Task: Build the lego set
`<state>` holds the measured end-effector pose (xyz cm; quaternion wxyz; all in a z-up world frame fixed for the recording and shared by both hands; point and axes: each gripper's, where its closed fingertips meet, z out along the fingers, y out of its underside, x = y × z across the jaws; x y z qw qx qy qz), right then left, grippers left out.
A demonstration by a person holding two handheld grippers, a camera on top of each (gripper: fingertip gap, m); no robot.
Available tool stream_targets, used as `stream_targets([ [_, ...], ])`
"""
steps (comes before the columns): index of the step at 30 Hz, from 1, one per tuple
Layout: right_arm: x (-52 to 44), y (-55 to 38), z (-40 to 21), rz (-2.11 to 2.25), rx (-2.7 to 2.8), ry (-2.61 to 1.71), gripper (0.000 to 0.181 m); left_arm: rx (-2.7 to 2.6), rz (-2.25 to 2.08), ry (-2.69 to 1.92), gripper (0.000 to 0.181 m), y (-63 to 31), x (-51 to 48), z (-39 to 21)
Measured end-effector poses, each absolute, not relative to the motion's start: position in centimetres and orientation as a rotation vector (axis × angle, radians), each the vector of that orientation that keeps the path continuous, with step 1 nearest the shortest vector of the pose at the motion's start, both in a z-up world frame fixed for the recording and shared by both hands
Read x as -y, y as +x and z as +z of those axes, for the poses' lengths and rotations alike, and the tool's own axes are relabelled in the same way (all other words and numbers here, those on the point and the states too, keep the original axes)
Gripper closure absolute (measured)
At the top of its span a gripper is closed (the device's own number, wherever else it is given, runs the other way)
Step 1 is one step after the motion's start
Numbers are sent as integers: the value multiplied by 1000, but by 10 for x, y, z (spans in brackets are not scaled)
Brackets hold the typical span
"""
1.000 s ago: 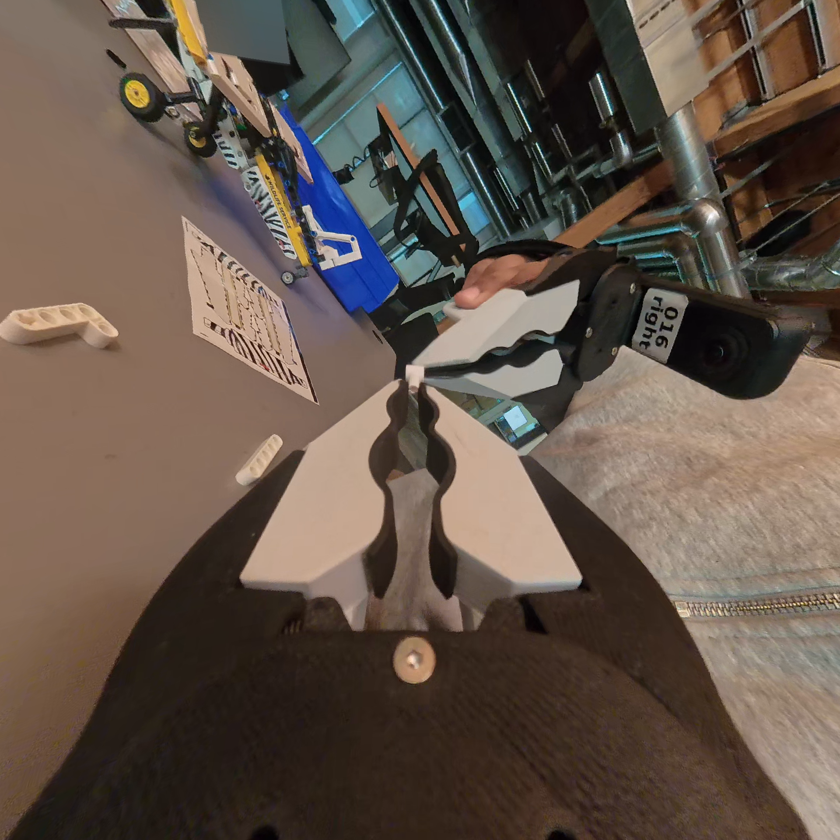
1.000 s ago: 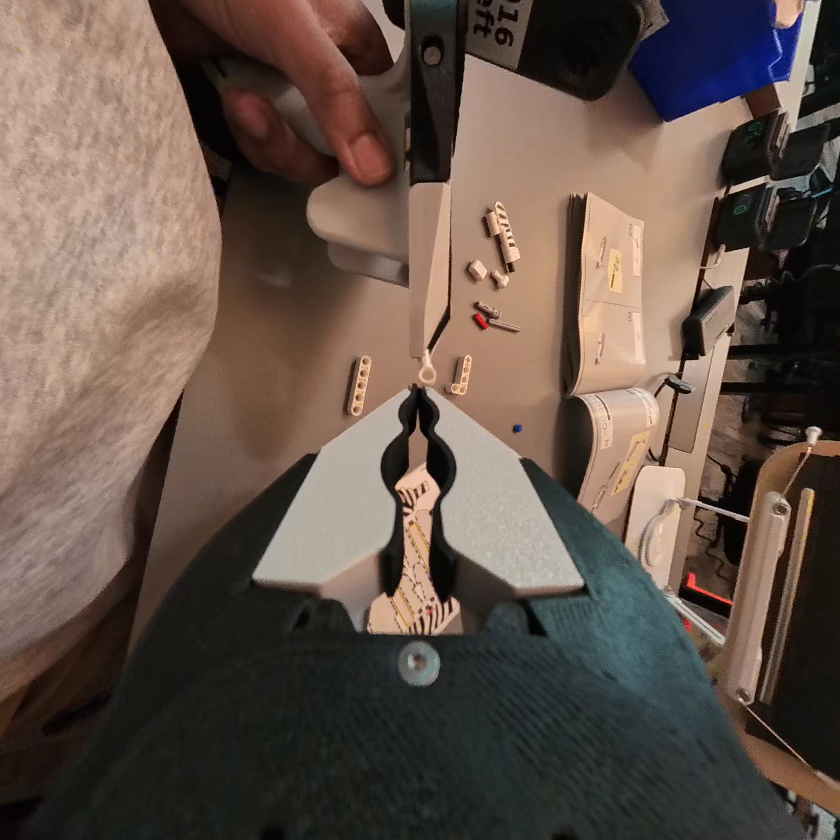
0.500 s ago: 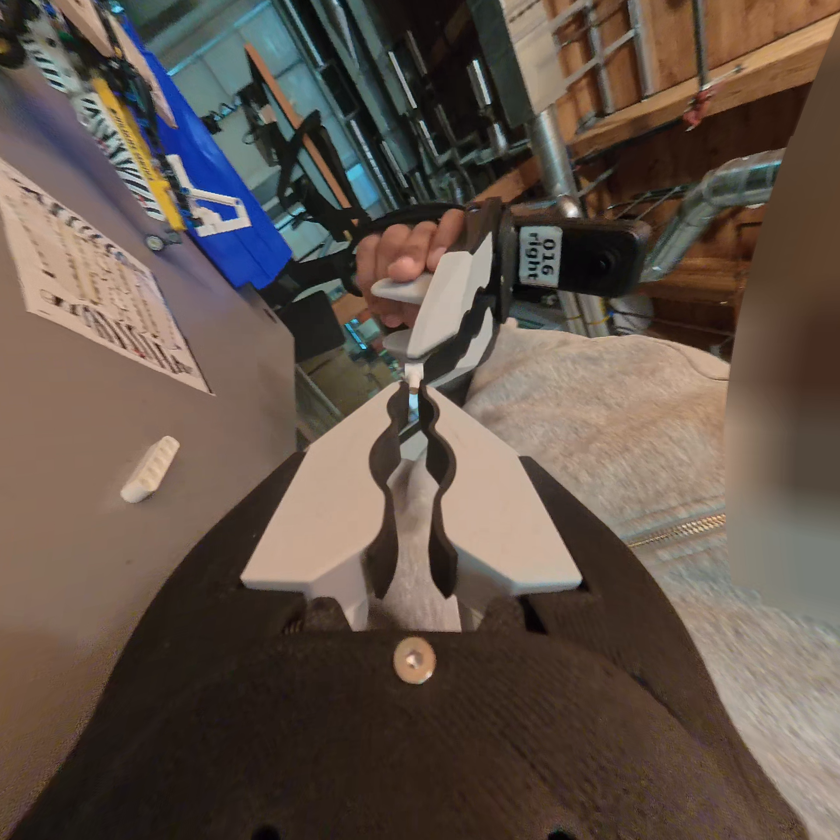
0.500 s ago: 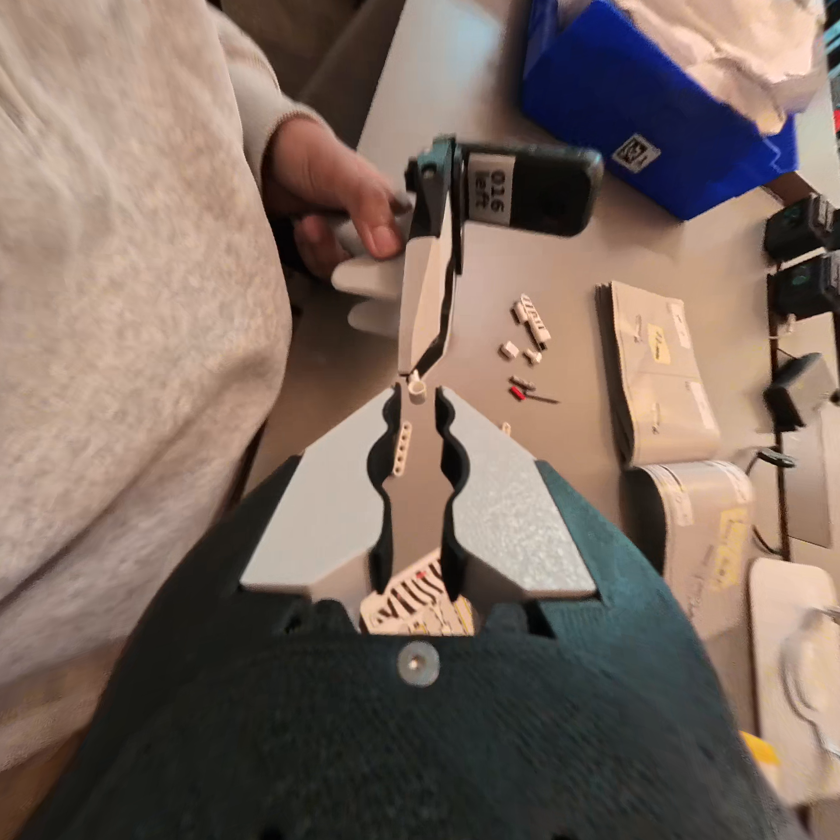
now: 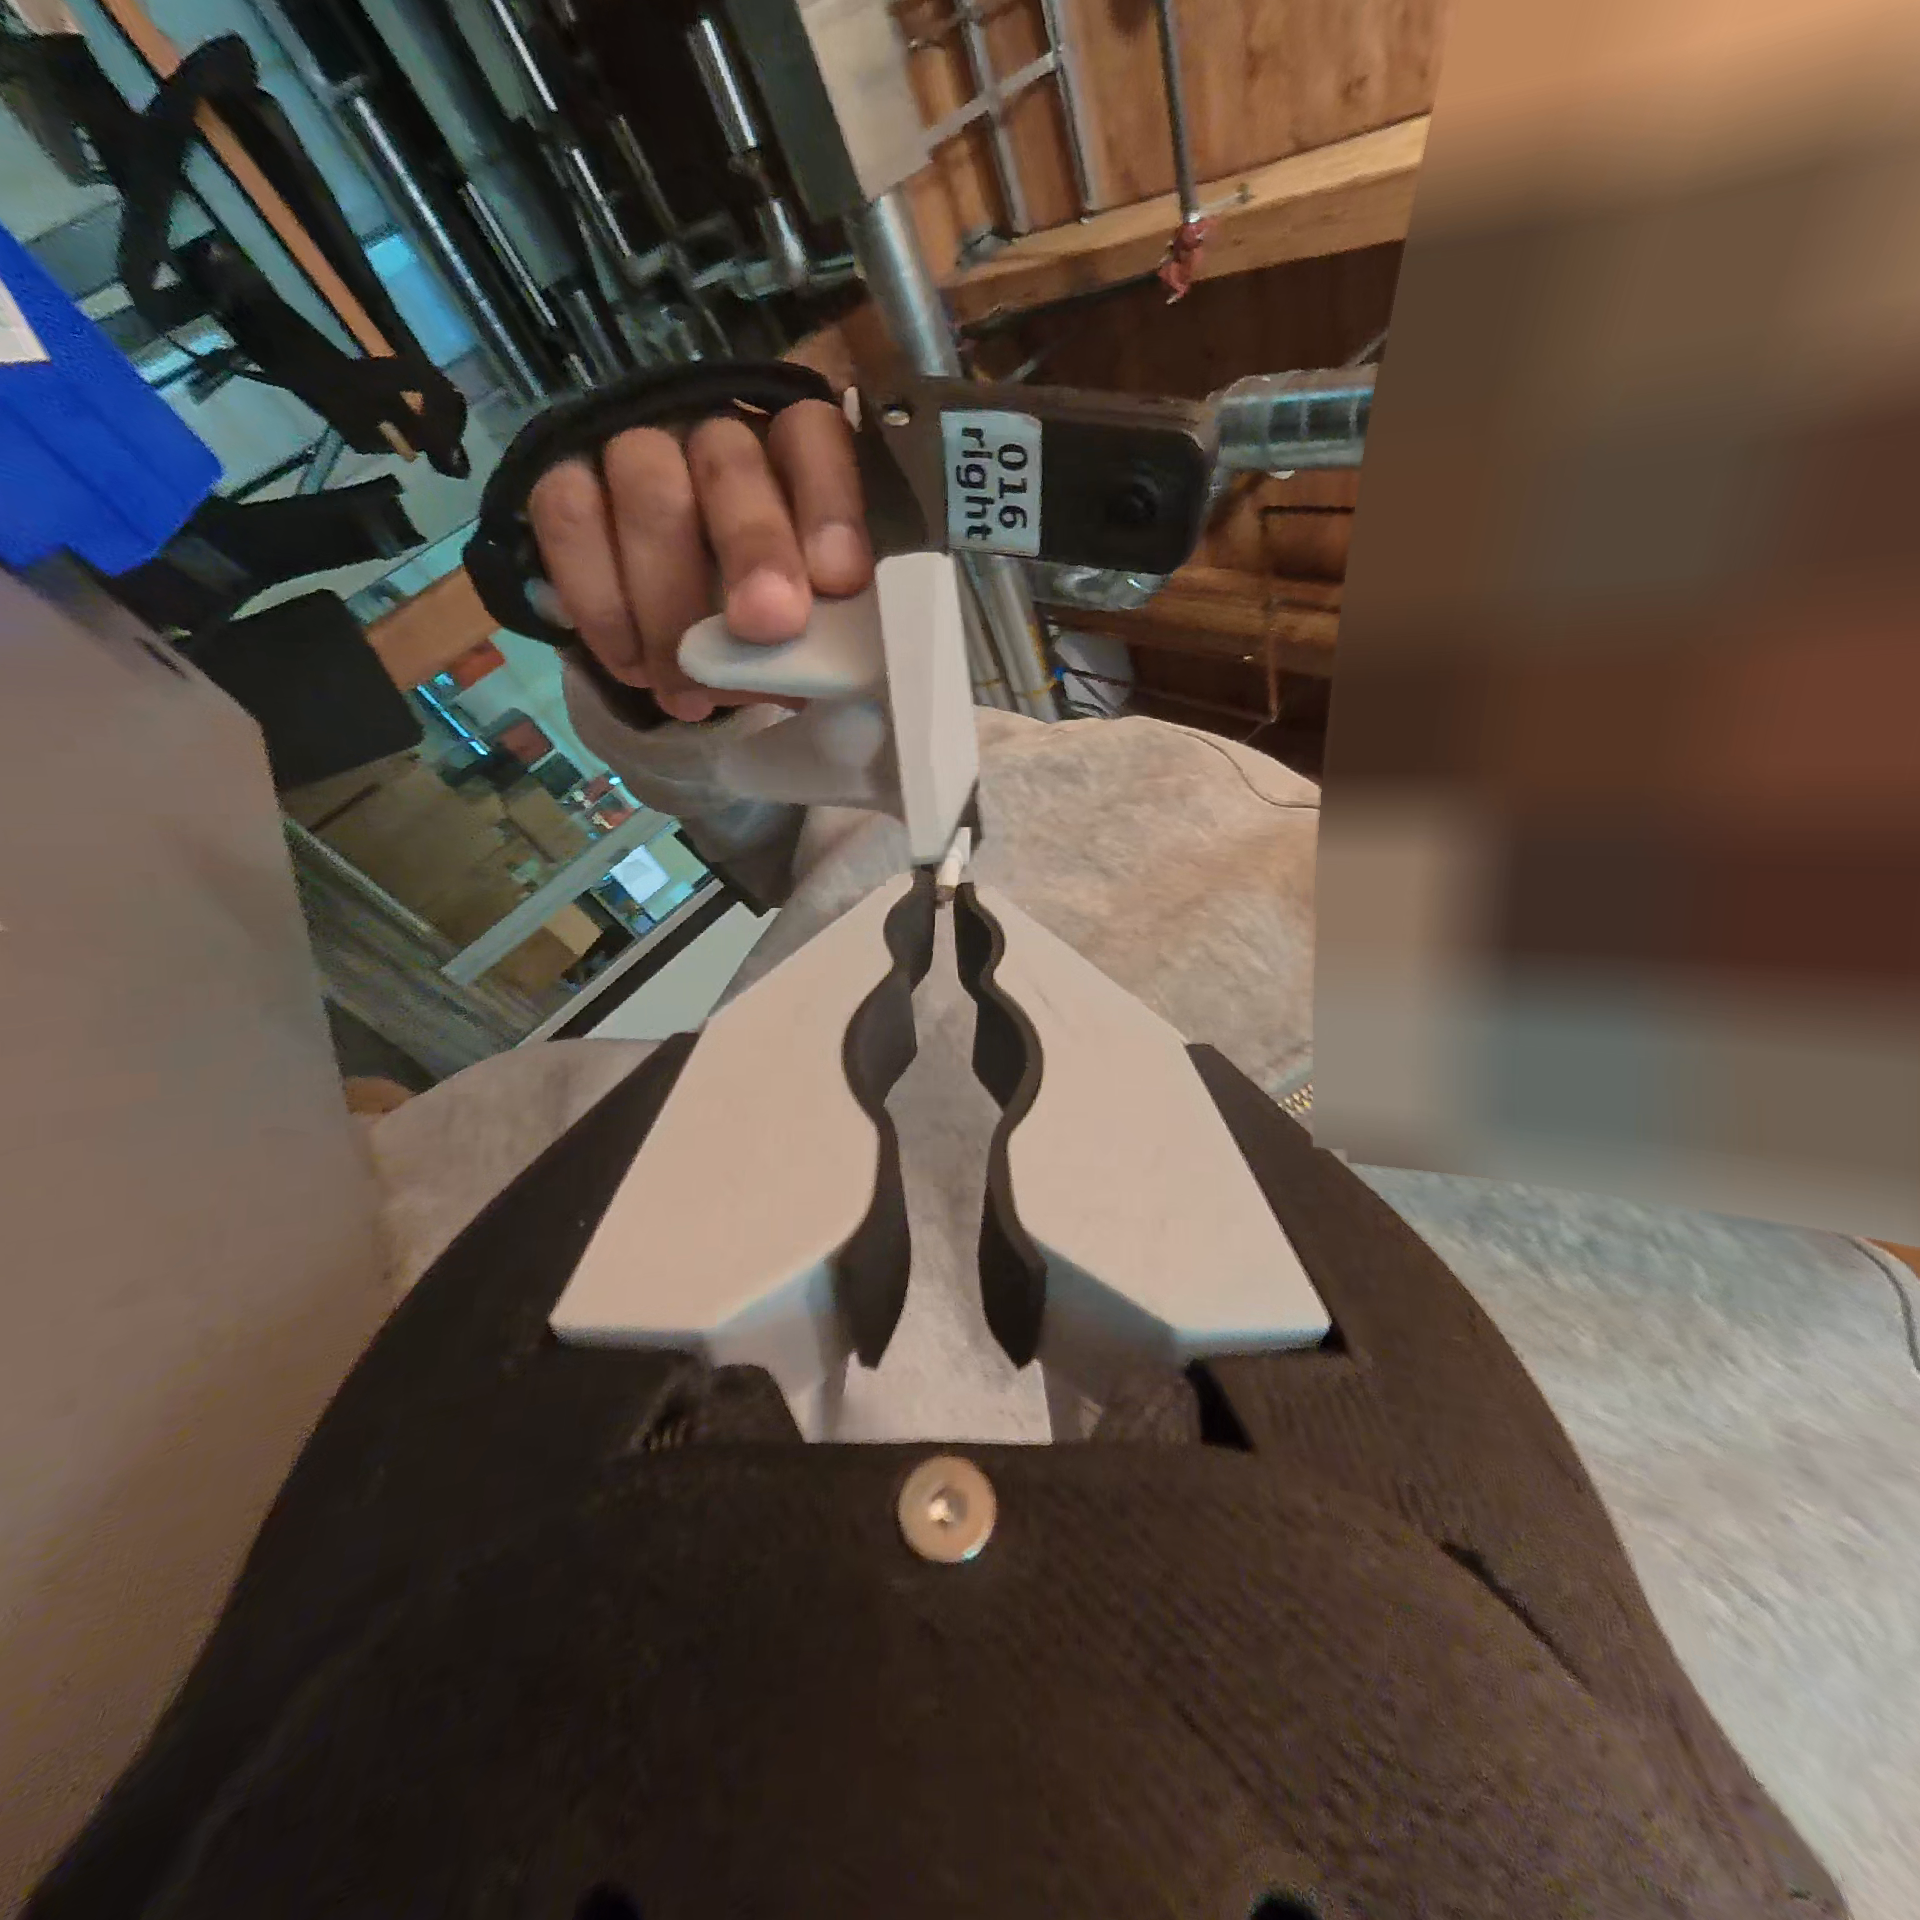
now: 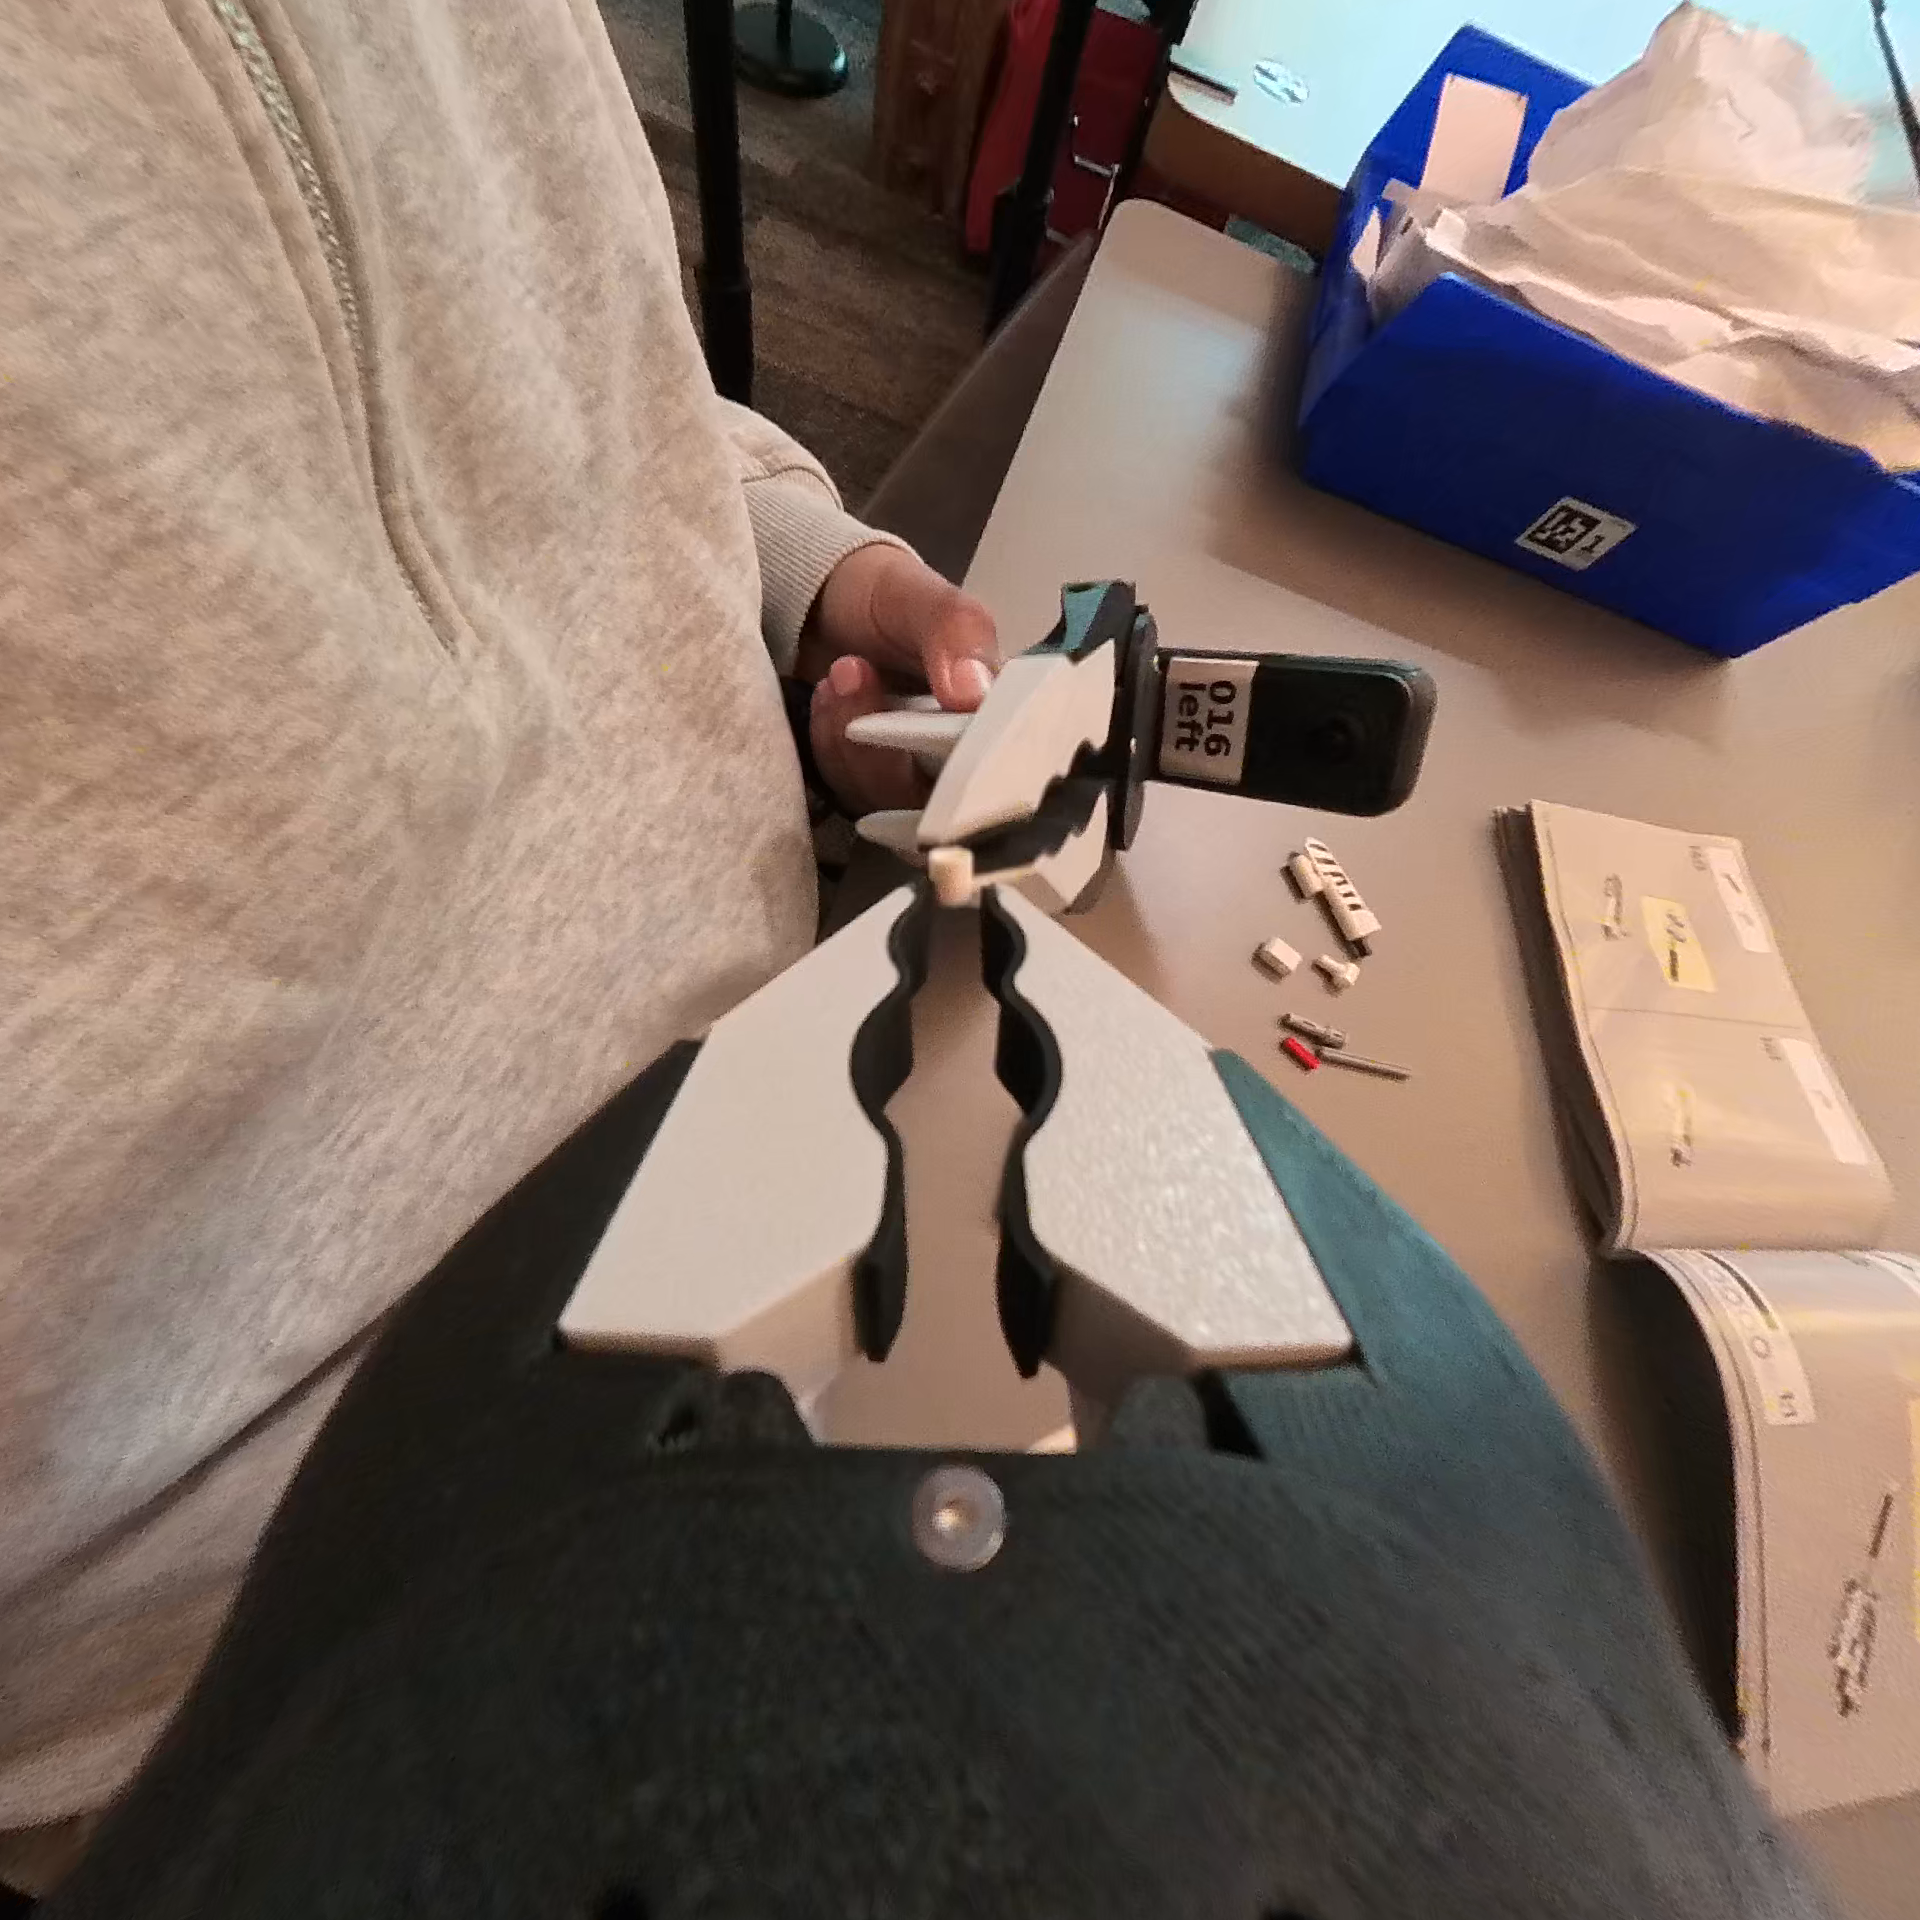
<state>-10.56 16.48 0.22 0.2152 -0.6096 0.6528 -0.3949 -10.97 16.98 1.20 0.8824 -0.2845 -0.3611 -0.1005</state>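
Left gripper (image 5: 940, 899): sat at frame centre in its own view, jaws nearly together, tips pinched on something small and white.
Left gripper in the right view (image 6: 961, 868): upper centre, pointing down-left, tips meeting the right gripper's.
Right gripper (image 6: 948, 902): jaws slightly parted at the tips in its own view.
Right gripper in the left view (image 5: 940, 847): pointed straight down, edge-on.
Right hand (image 5: 707, 566): upper centre-left, fingers curled round the handle.
Left hand (image 6: 894, 675): upper centre, gripping the handle.

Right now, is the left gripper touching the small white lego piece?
Touching. The right wrist view shows the small white lego piece pinched at the tips of the left gripper, with no gap visible between them.
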Motion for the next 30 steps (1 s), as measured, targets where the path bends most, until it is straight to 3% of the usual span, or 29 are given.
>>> stream_targets([
  [1,-166,-104,4,-1099,-1798,-1682,175,756,-208,-589,179,-110,-169,11],
  [30,-166,-99,13,-1010,-1852,-1603,175,691,-274,-554,179,-104,-171,18],
])
